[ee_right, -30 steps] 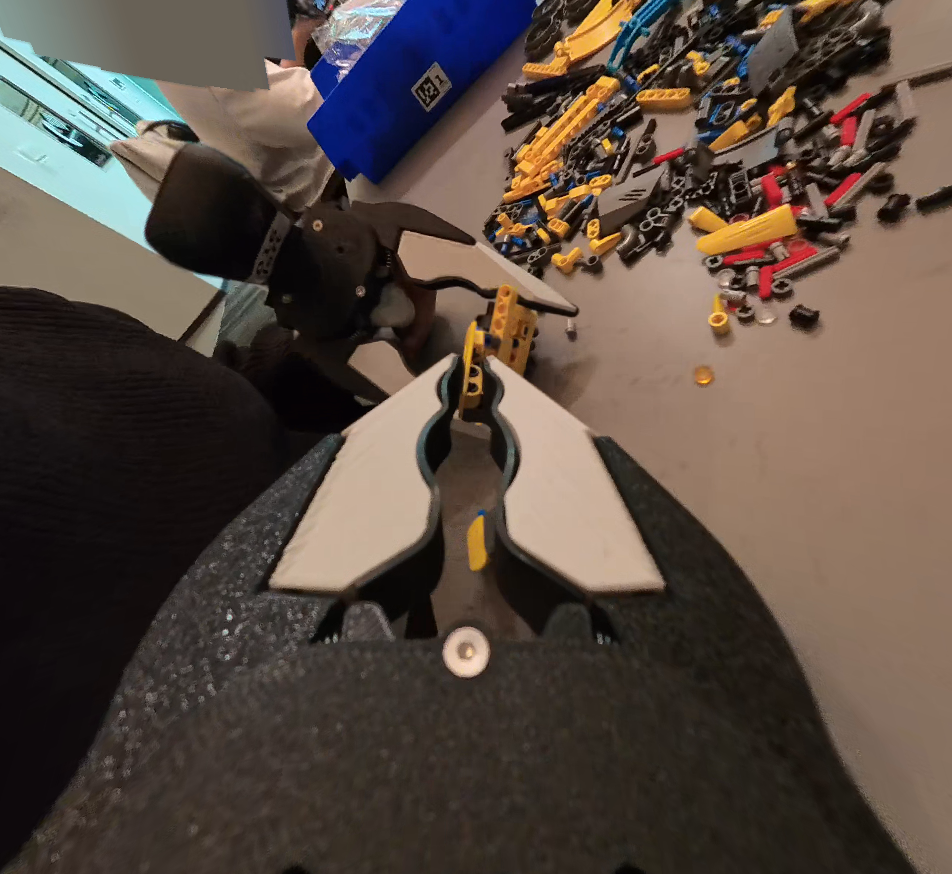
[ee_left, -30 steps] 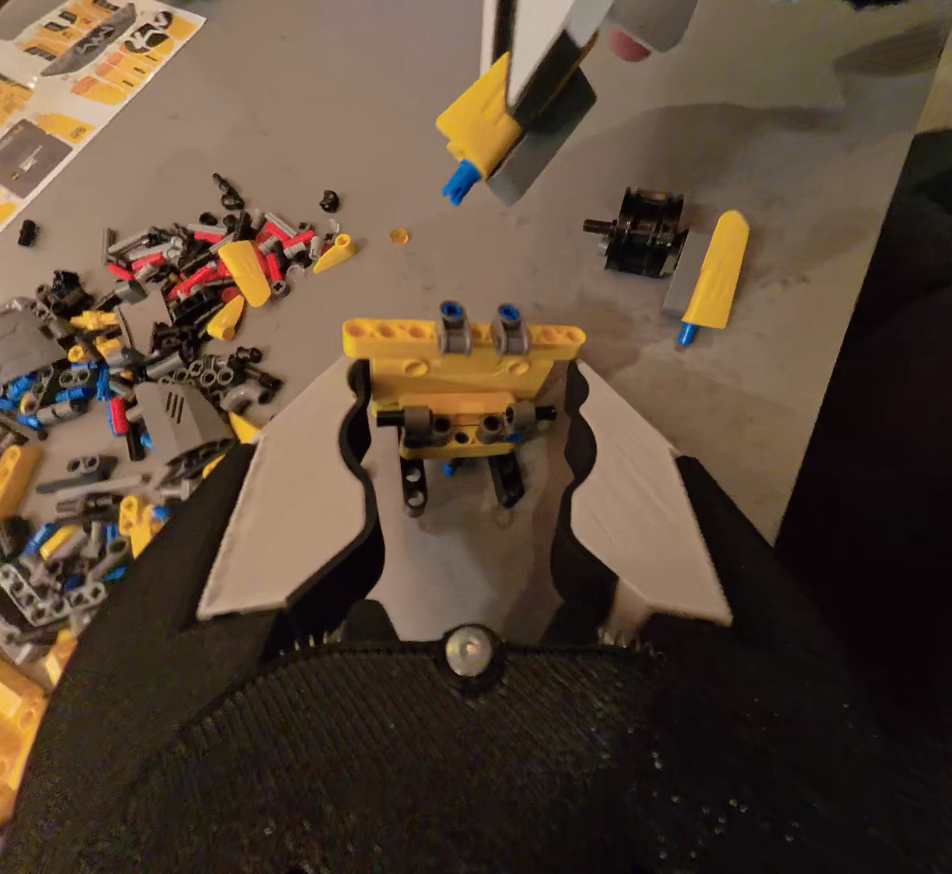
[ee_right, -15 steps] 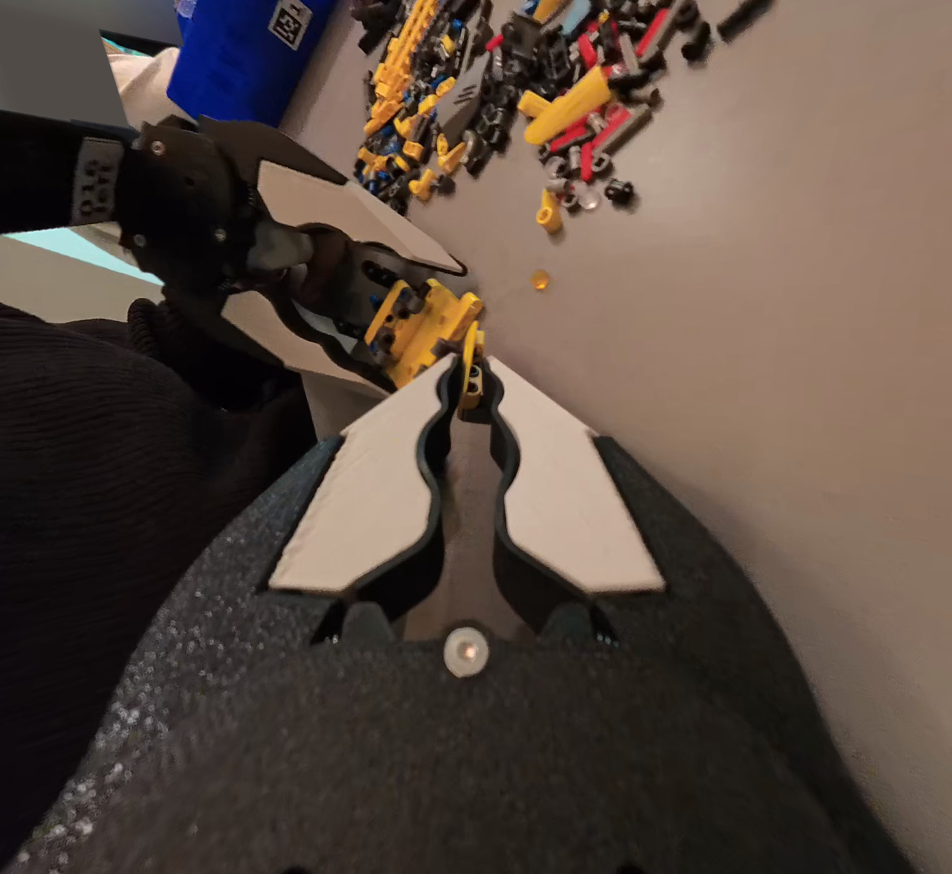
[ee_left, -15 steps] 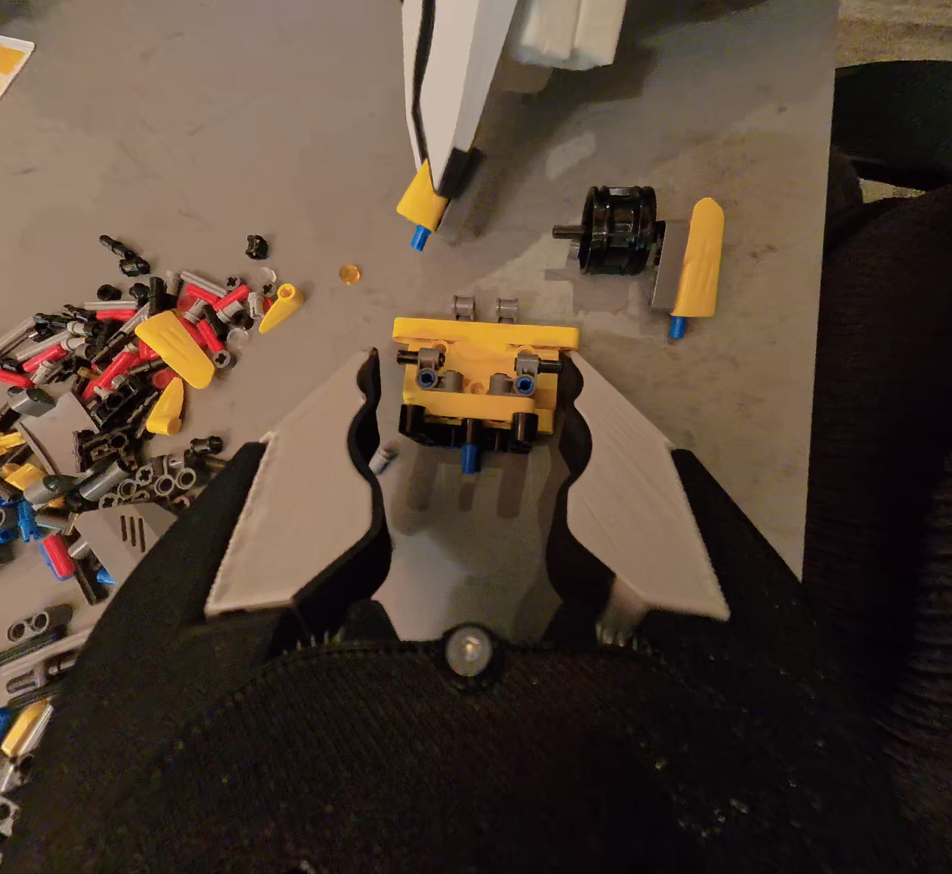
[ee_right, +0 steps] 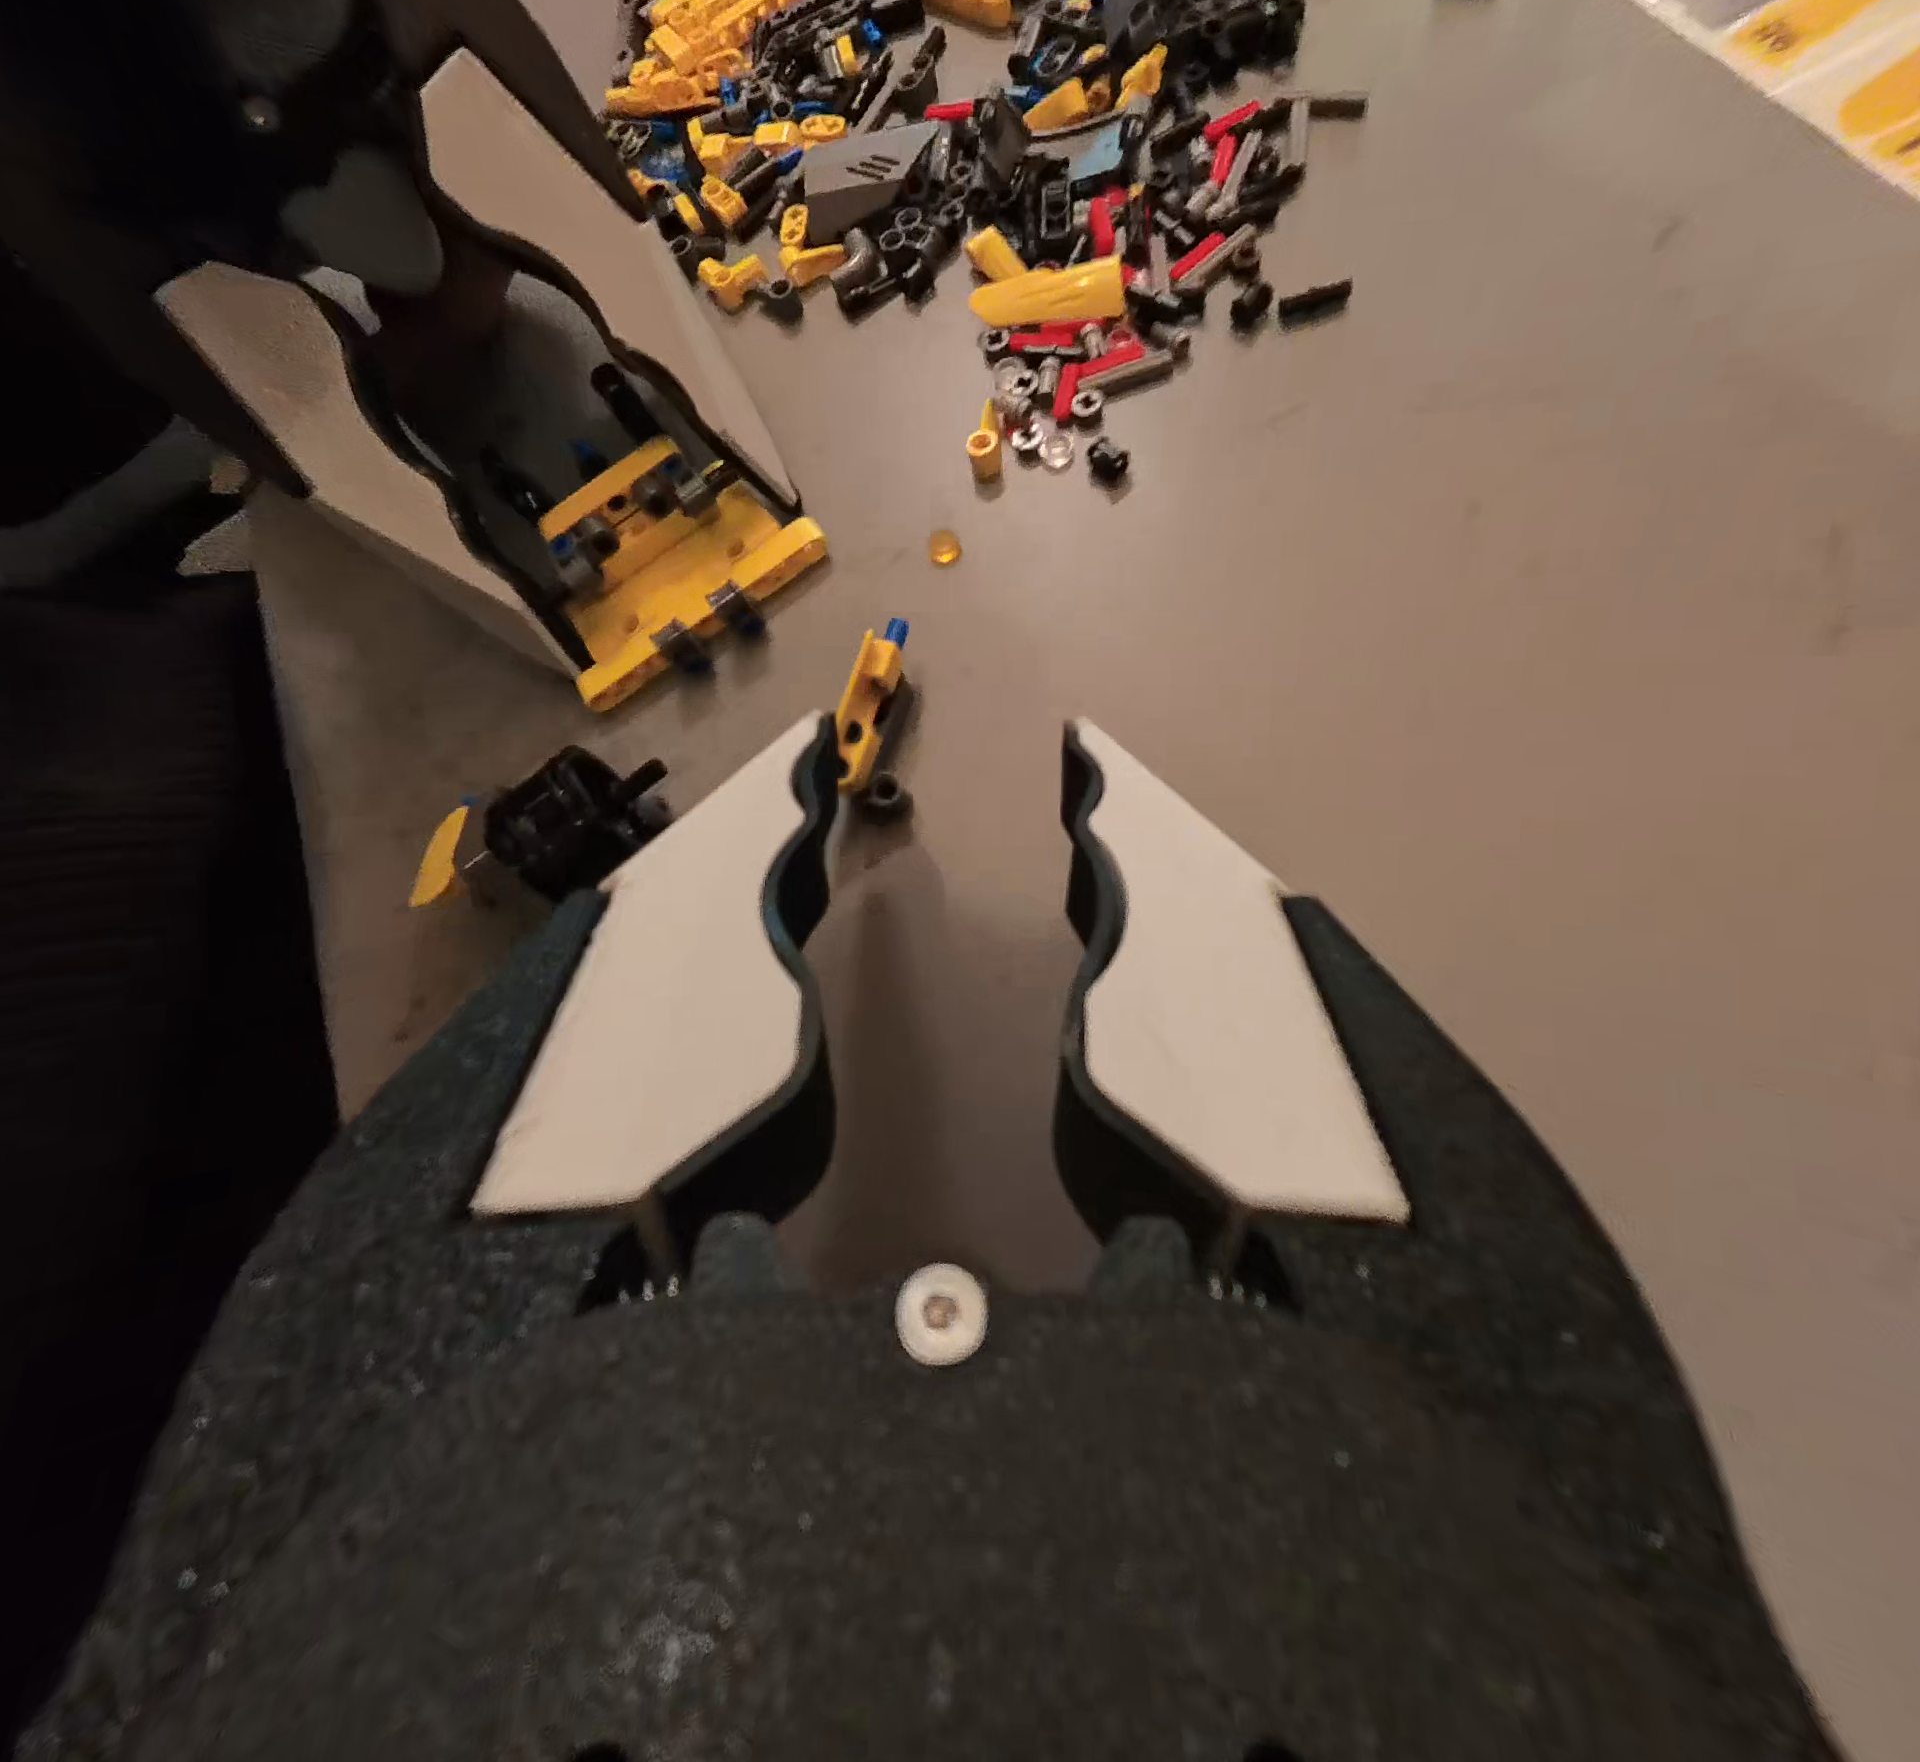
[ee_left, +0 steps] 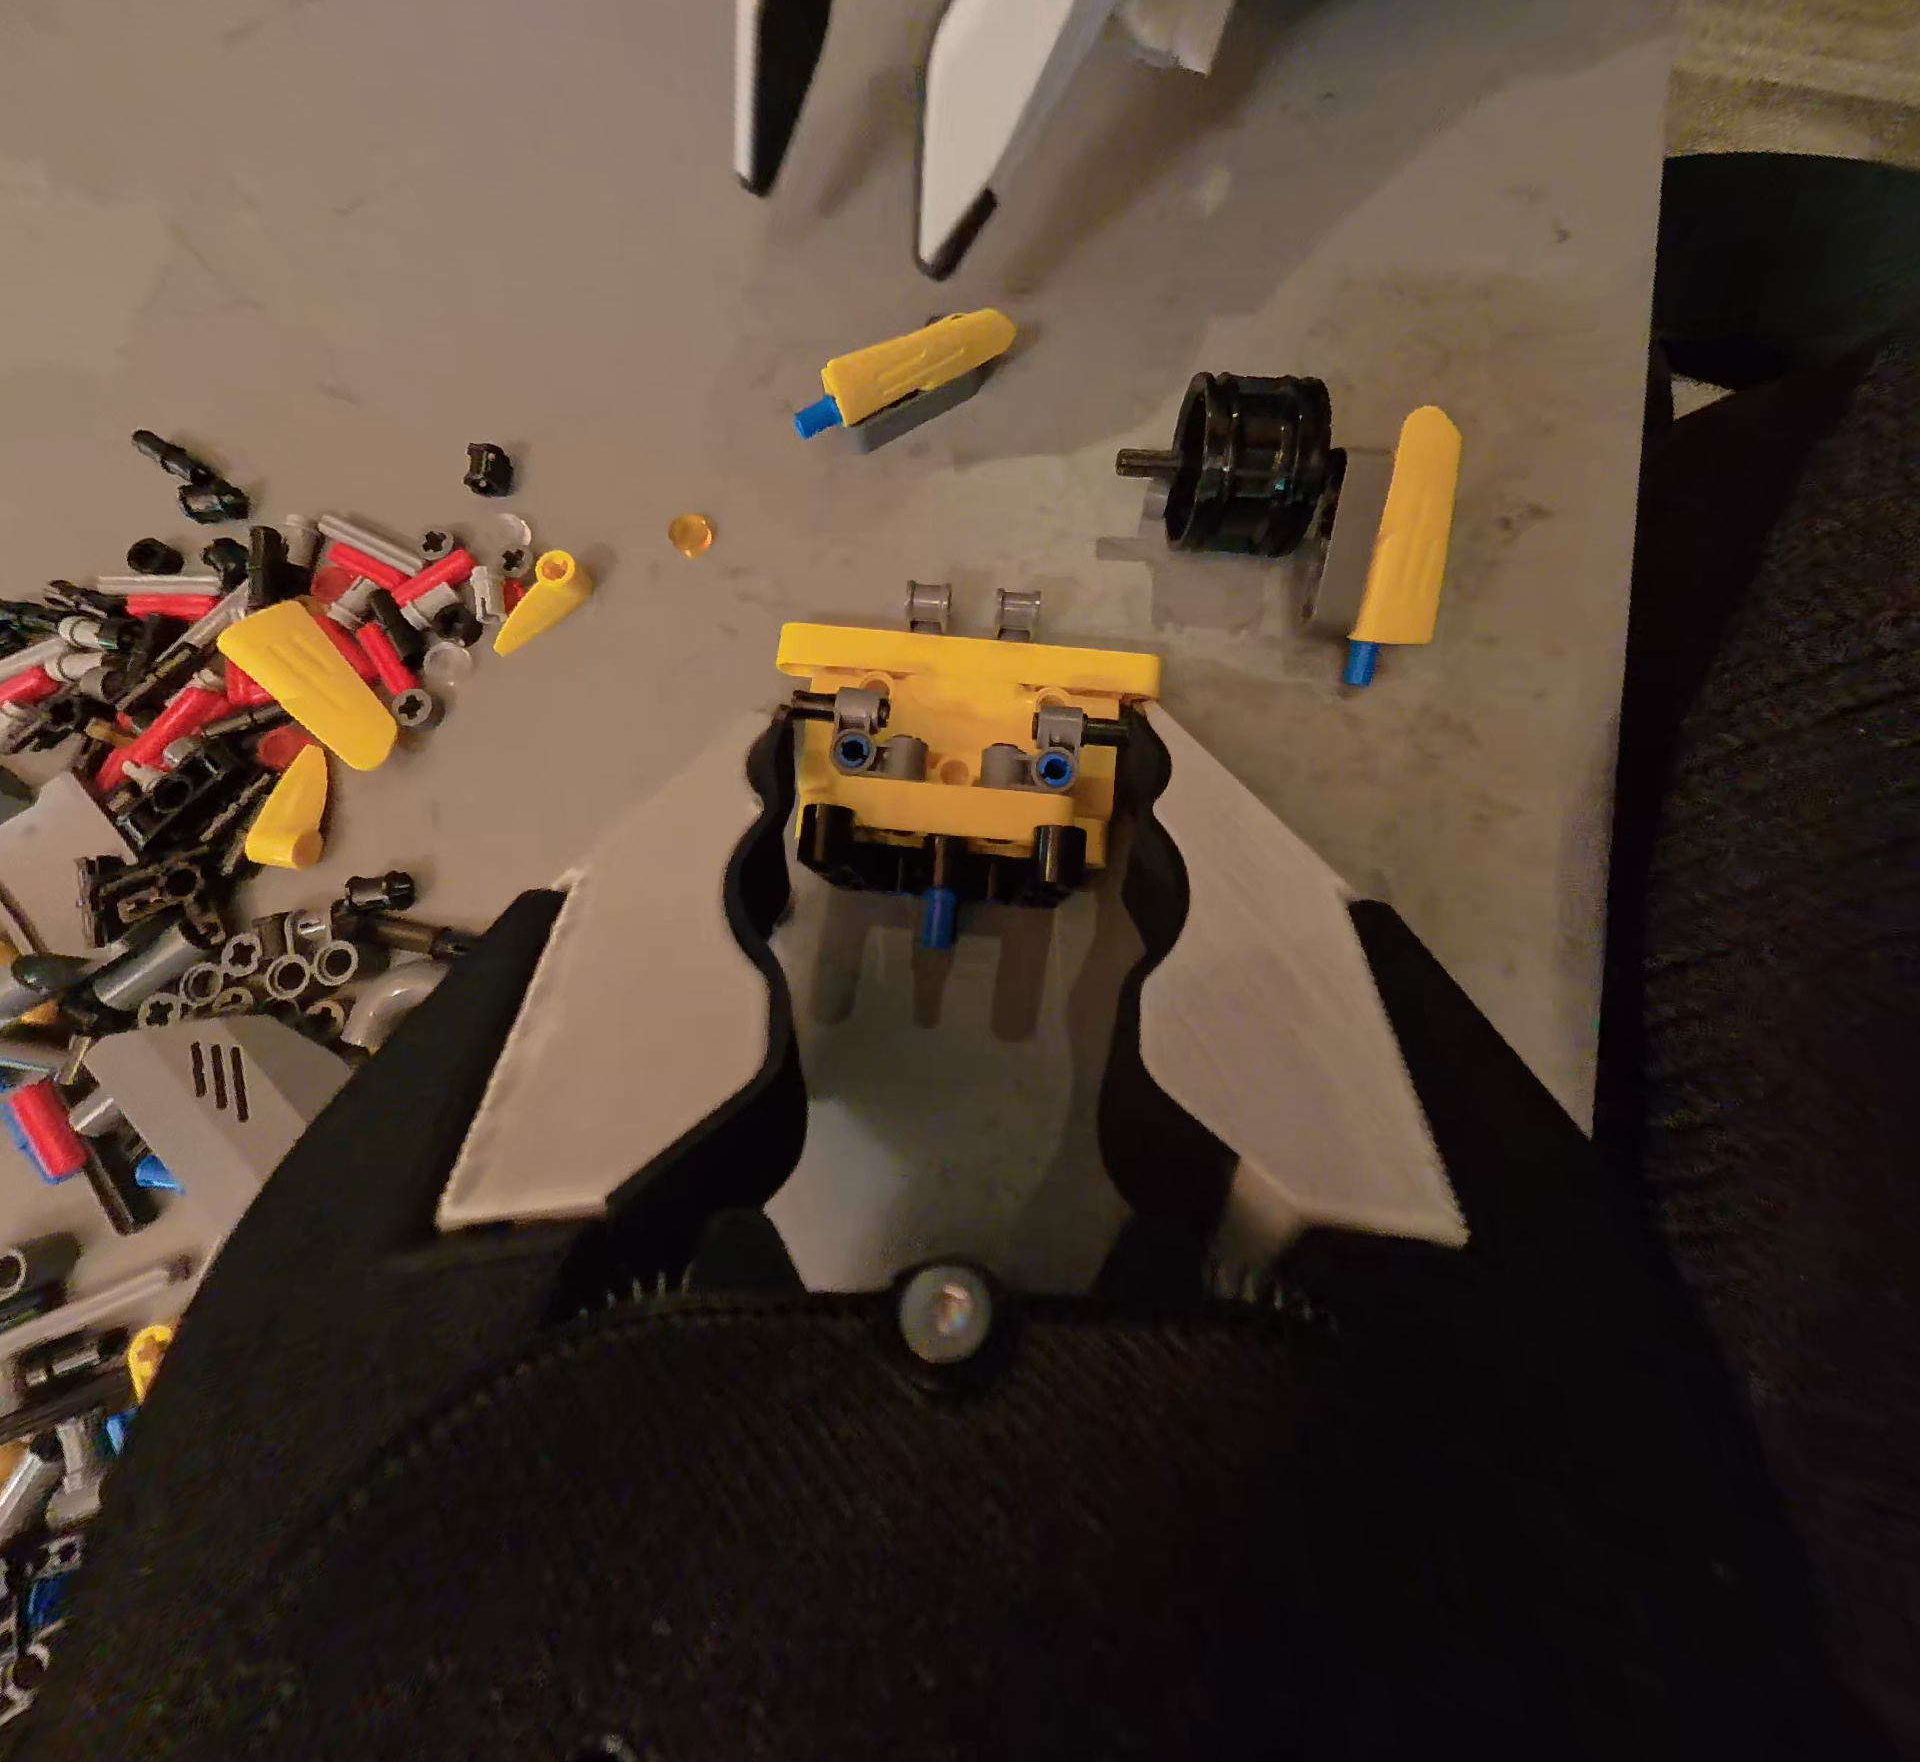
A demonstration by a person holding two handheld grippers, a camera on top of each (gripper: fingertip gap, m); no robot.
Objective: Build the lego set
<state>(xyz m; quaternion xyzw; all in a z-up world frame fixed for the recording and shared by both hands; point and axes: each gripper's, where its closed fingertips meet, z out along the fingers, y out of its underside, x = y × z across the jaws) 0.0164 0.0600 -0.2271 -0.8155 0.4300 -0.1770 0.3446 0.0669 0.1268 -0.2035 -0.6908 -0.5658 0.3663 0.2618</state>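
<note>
Broadly, grey desk [ee_left: 416, 154], heap of loose bricks [ee_right: 987, 102] well apart, left tool [ee_left: 951, 725] clamped on yellow brick assembly [ee_left: 966, 704] resting on desk, right tool [ee_right: 945, 736] fingers spread, empty, yellow panel piece [ee_left: 914, 362] just beside them, black wheel hub [ee_left: 1252, 465] nearby.

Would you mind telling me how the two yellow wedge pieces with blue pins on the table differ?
The nearer yellow wedge lies slanted, alone, below the open right gripper. The farther yellow wedge lies almost straight, beside the black wheel hub near the table edge. Both lie loose on a grey piece with a blue pin at one end.
</note>
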